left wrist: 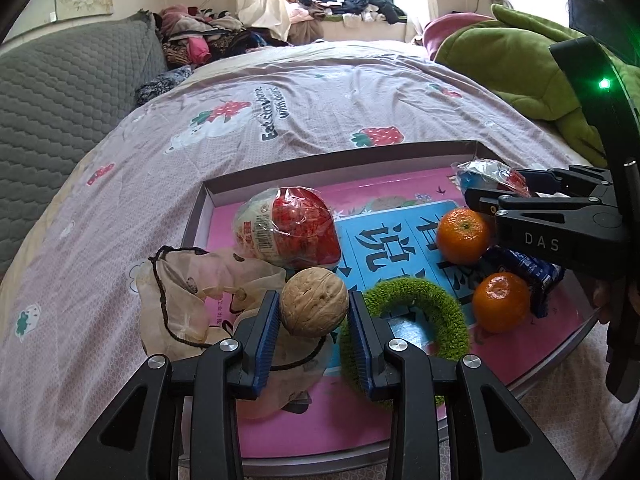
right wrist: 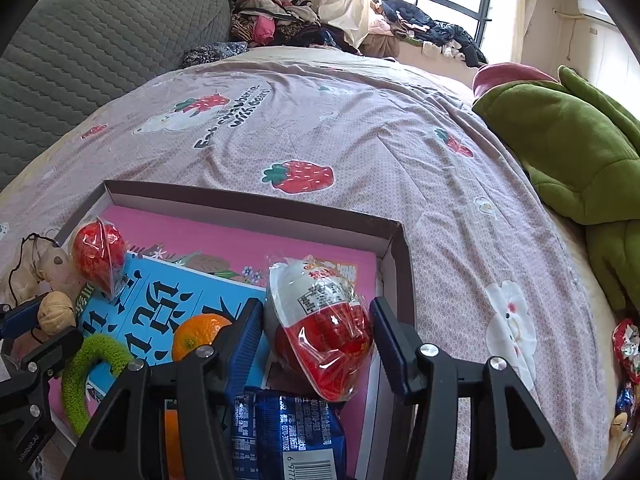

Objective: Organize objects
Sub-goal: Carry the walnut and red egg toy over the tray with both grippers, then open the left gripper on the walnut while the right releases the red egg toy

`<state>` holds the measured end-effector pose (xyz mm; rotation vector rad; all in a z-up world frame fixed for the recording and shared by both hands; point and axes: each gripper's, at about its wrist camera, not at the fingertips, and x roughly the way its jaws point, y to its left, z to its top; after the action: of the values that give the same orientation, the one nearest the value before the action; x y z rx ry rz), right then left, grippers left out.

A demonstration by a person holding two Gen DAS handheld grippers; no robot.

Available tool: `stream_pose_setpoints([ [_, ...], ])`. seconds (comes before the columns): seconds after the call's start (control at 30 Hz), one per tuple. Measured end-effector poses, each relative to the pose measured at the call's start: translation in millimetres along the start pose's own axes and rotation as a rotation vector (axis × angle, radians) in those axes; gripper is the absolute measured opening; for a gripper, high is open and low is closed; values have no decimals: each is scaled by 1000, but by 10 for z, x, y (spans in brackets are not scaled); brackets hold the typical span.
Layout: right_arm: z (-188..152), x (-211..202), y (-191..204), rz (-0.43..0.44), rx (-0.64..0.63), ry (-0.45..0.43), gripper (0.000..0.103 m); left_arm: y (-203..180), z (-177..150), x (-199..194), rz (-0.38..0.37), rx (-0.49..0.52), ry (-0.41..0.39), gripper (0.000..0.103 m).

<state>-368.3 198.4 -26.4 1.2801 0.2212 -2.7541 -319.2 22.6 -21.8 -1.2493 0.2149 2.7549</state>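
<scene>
Walnut (left wrist: 314,303) gripped by left fingers (left wrist: 272,316); right fingers (right wrist: 386,330) spread around wrapped egg (right wrist: 320,328)

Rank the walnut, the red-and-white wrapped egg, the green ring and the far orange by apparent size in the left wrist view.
1. green ring, part hidden by the fingers
2. red-and-white wrapped egg
3. walnut, sitting nearest the camera, so enlarged
4. far orange; close to the walnut, so that order is unsure

Strawberry-print bed (left wrist: 320,92) carries shallow box (left wrist: 340,156), green blanket (left wrist: 516,64).
</scene>
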Motion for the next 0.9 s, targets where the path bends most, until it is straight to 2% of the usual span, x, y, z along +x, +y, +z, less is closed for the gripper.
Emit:
stream_pose_setpoints([
  [0.1, 11, -3, -5, -3, 1, 6, 55, 19, 4, -17, 0, -10, -4, 36],
  [0.23, 24, -11, -6, -8, 1, 12, 56, 25, 21, -67, -10, -19, -13, 49],
  [0.43, 42, -91, -22, -23, 1, -3, 57, 22, 59, -176, -18, -24, -33, 56],
  [0.67, 79, -262, -25, -13, 11, -30, 58, 13, 83, -338, -35, -29, -56, 59],
  [0.9, 115, -590, 12, 7, 21, -78, 59, 52, 132, -576, -43, -52, -98, 66],
])
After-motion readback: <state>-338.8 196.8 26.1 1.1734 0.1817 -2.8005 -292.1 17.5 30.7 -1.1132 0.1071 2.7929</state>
